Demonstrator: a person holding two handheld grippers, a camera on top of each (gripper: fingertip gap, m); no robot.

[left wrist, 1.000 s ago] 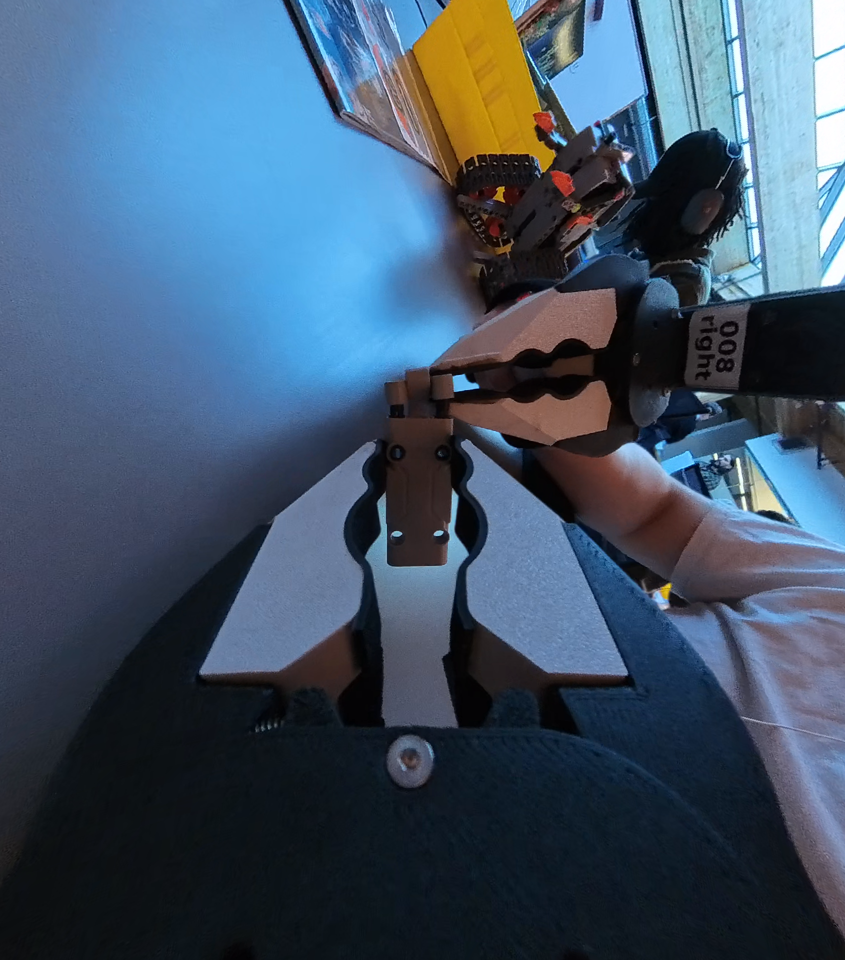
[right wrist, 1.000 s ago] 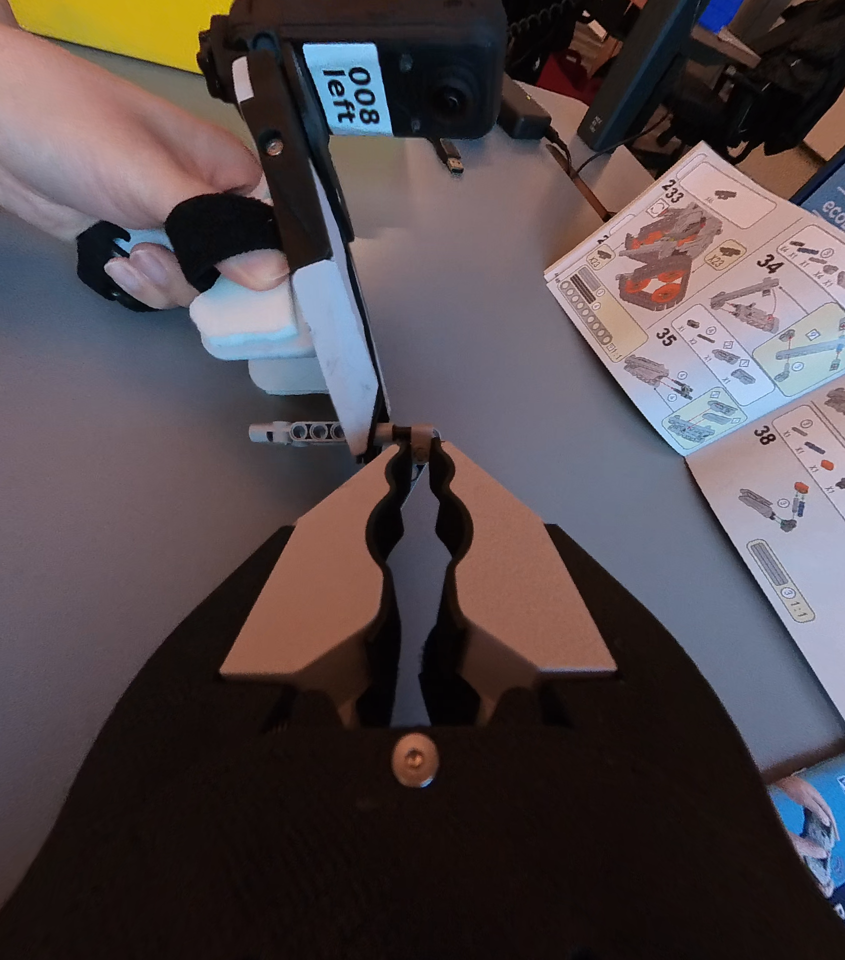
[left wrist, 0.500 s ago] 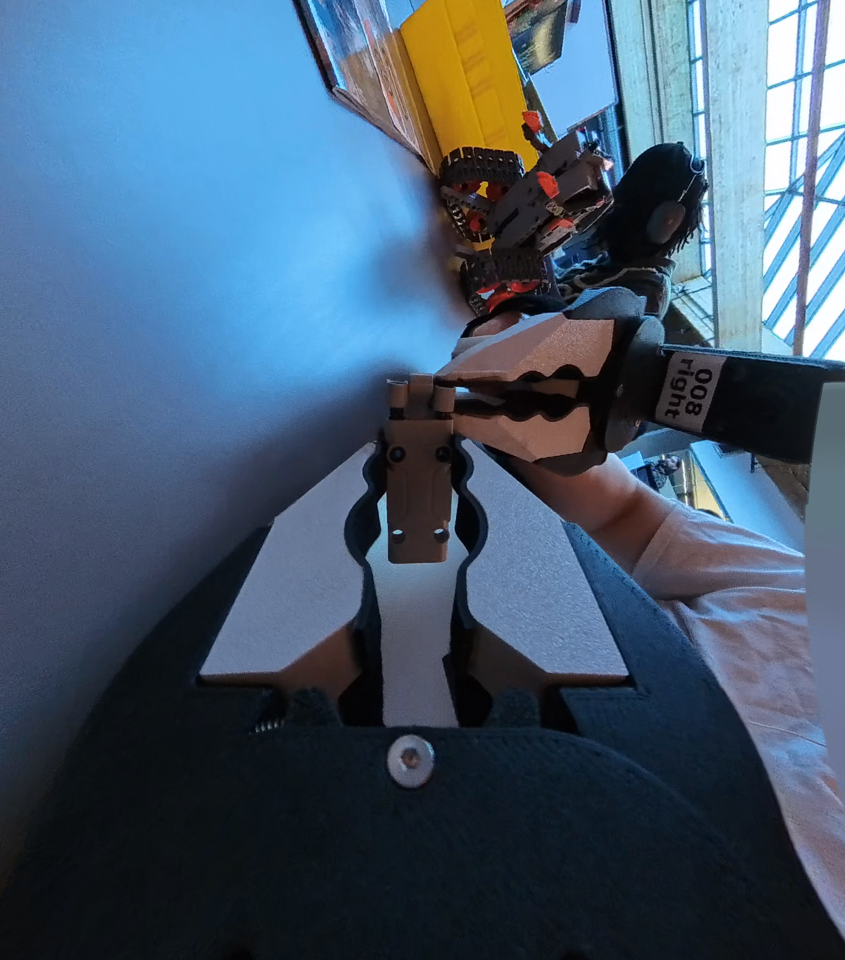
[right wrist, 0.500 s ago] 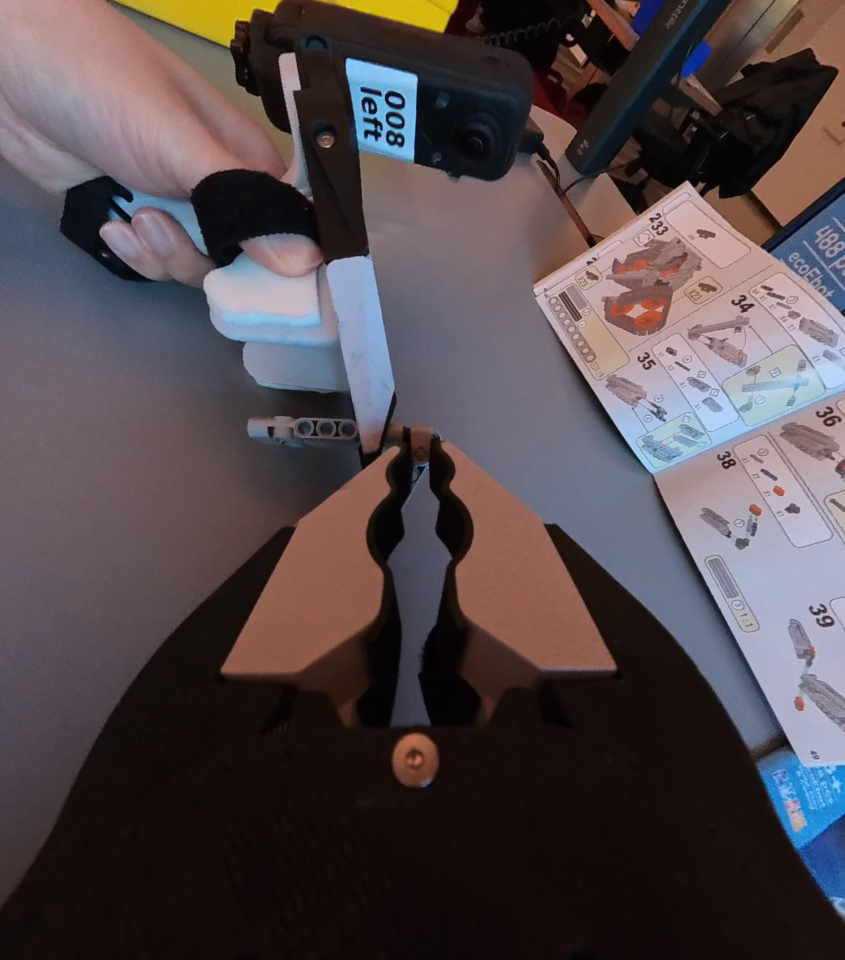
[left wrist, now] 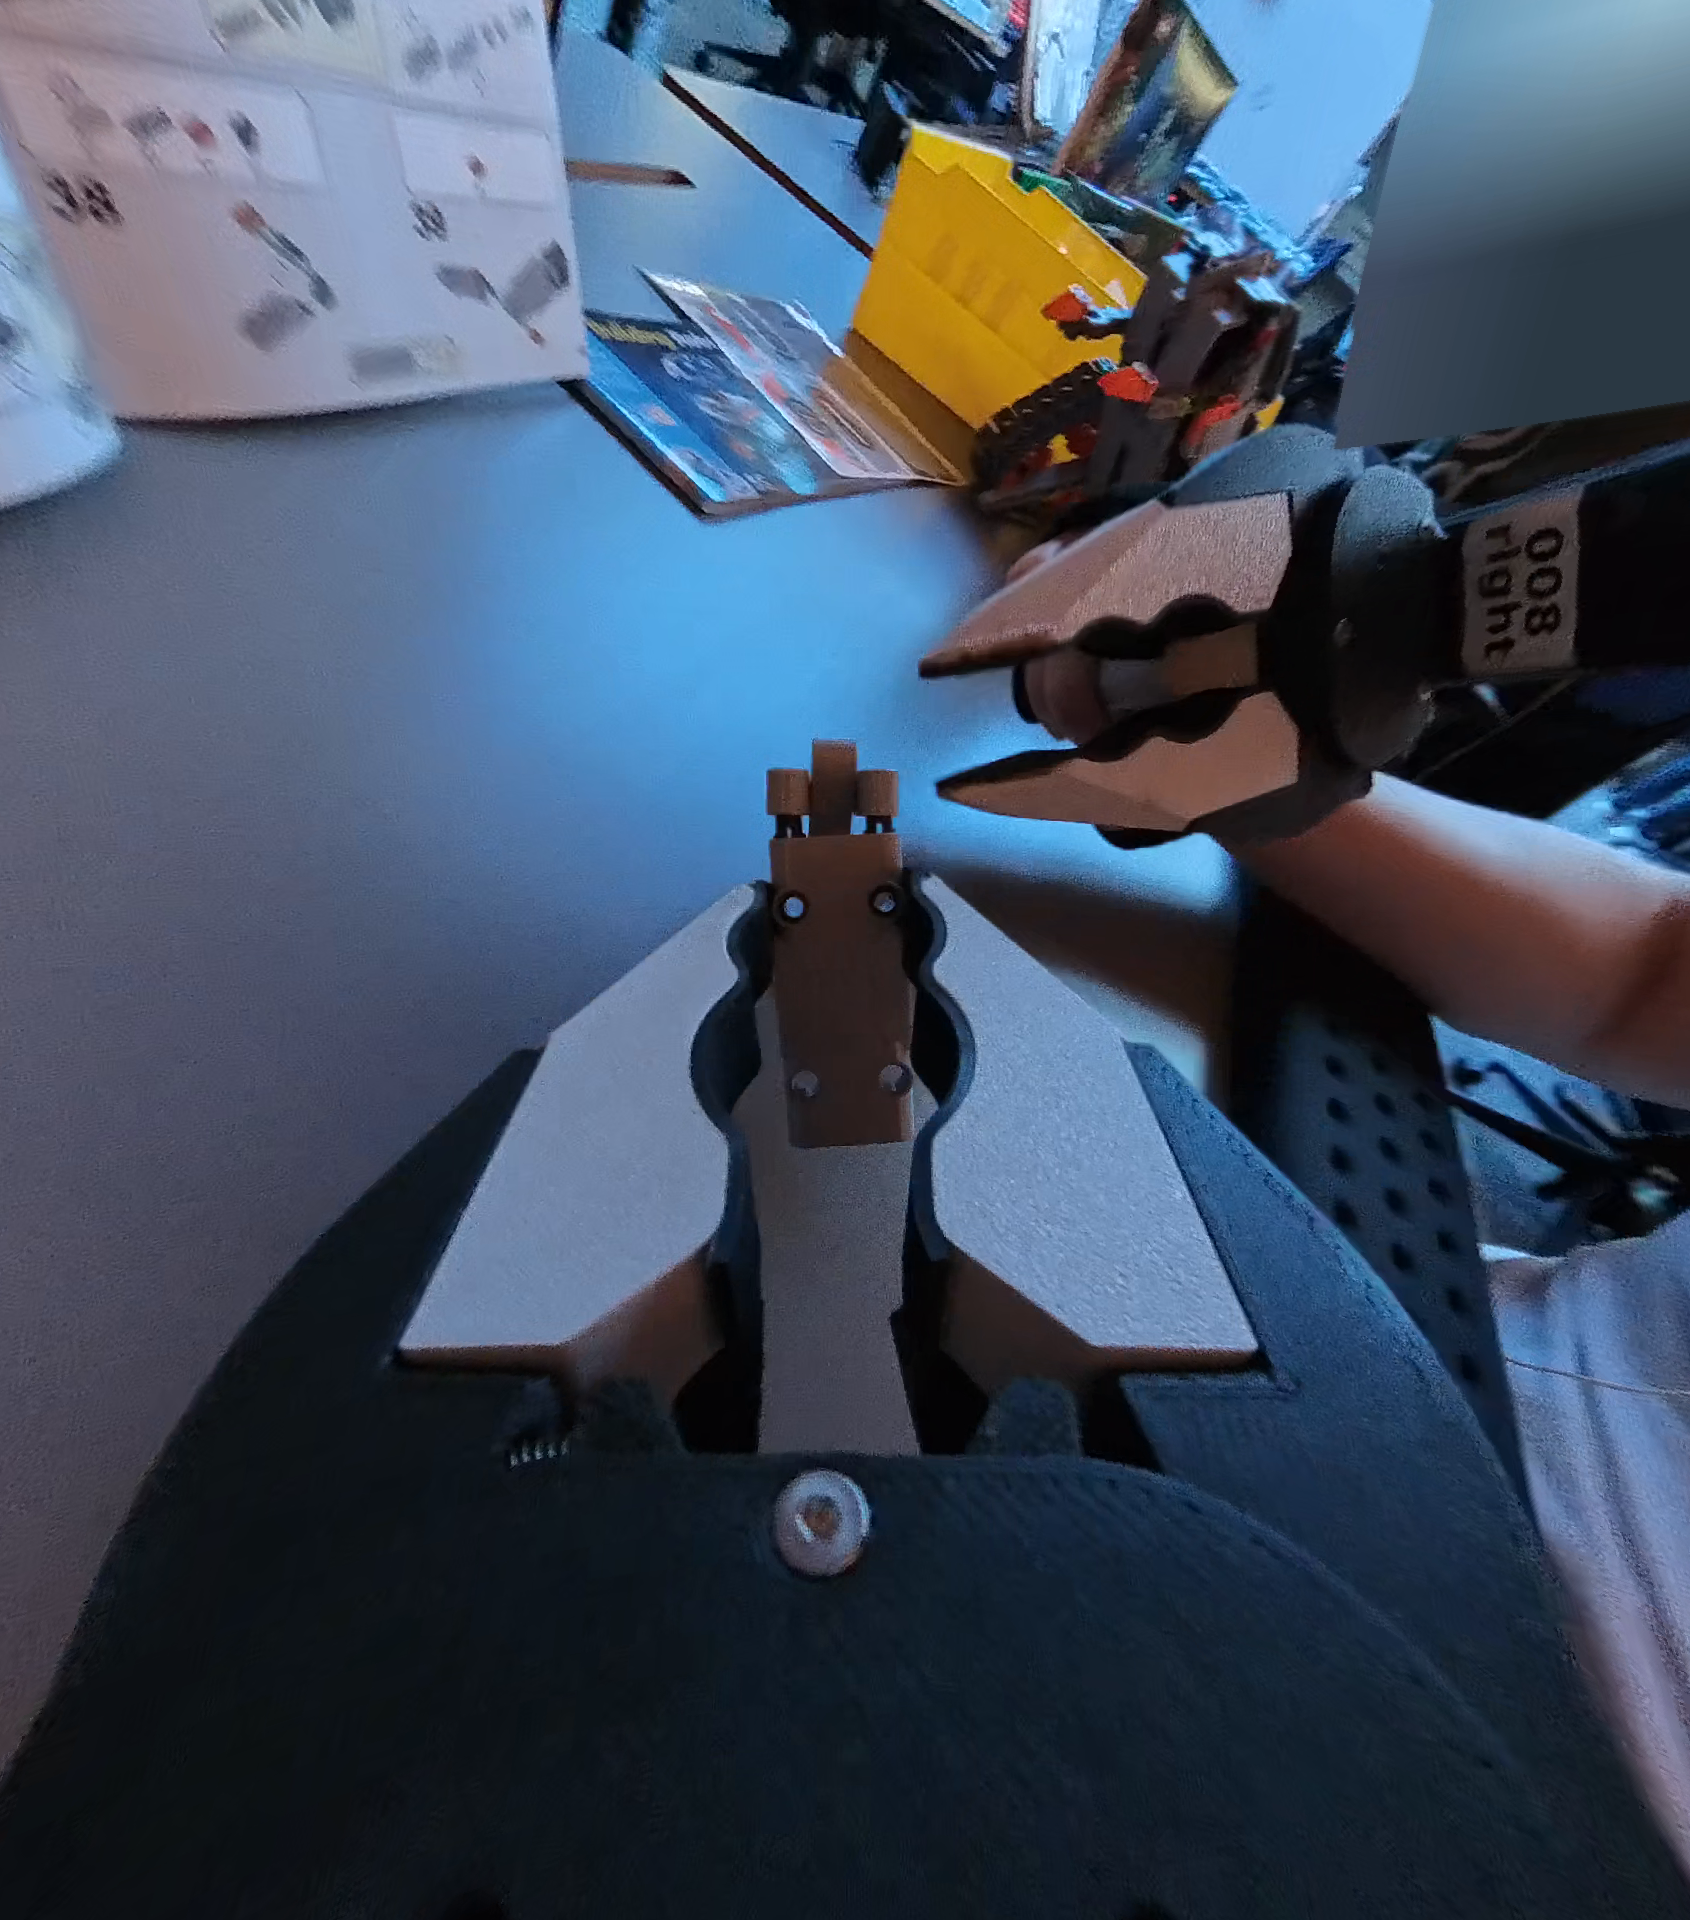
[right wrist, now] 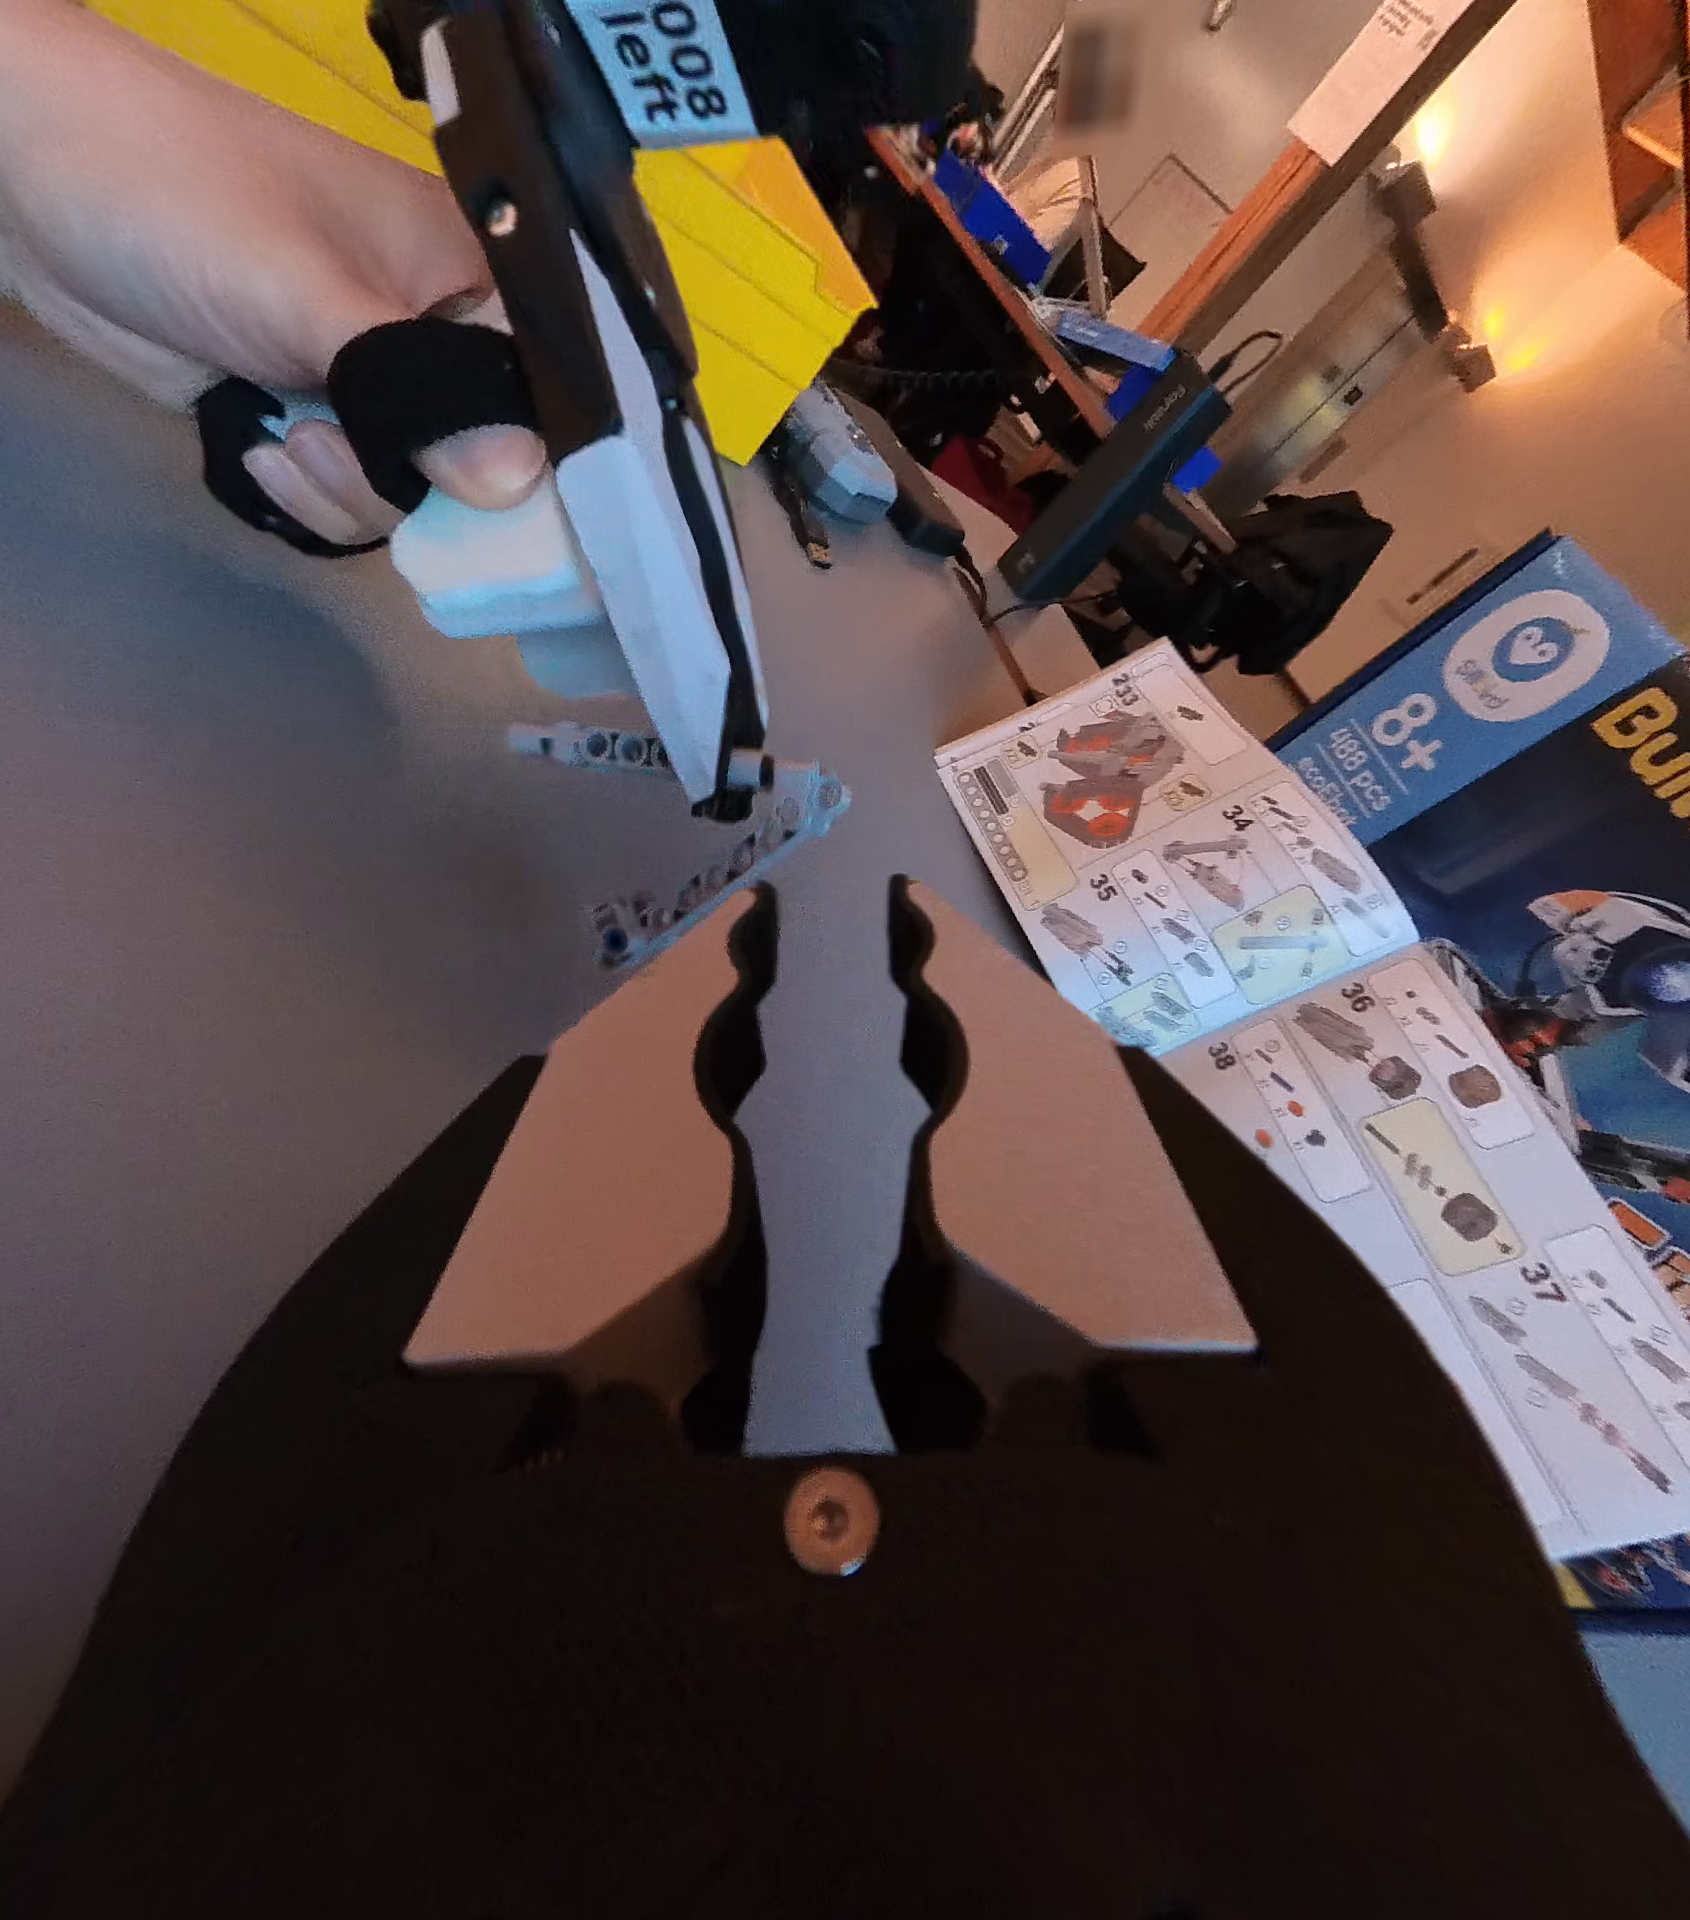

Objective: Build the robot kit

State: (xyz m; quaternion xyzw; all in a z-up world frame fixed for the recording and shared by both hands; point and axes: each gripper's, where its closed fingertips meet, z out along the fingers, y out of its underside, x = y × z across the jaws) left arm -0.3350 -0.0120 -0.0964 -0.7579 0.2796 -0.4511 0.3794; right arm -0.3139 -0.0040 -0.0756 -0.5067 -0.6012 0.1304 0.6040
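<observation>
Starting from the left side of the left wrist view: a white instruction booklet (left wrist: 228, 197) lay open on the grey desk (left wrist: 301, 727), pretty blurred. Next to it sat a flat blue printed box (left wrist: 716, 416), then a yellow bin (left wrist: 976, 301) with a dark tracked brick model (left wrist: 1132, 405) with red bits just in front of it.

The left tongs (left wrist: 836, 894) were pinching a small tan-grey brick assembly (left wrist: 836, 997) near their tips. It was a flat beam with two pin holes near each end, topped by a little cross-piece with a stud and two short sleeves sticking out past the tips. It was held off the desk, pointing forward.

To the right of it, the right tongs (left wrist: 934, 727) were spread with nothing between them, tips just beside the assembly's top end but not touching. A bare forearm (left wrist: 1547, 966) ran off behind them.

In the right wrist view, the left tongs (right wrist: 727, 790) came down from the upper left, held by a hand (right wrist: 197, 229) with black finger loops. A grey holed beam (right wrist: 716, 873) lay angled on the desk (right wrist: 145, 935) under their tip, and another short one (right wrist: 592, 745) poked out behind. The right tongs (right wrist: 830, 899) stood apart over bare desk. Further right were the booklet (right wrist: 1340, 1039) and the blue box (right wrist: 1599, 883).
</observation>
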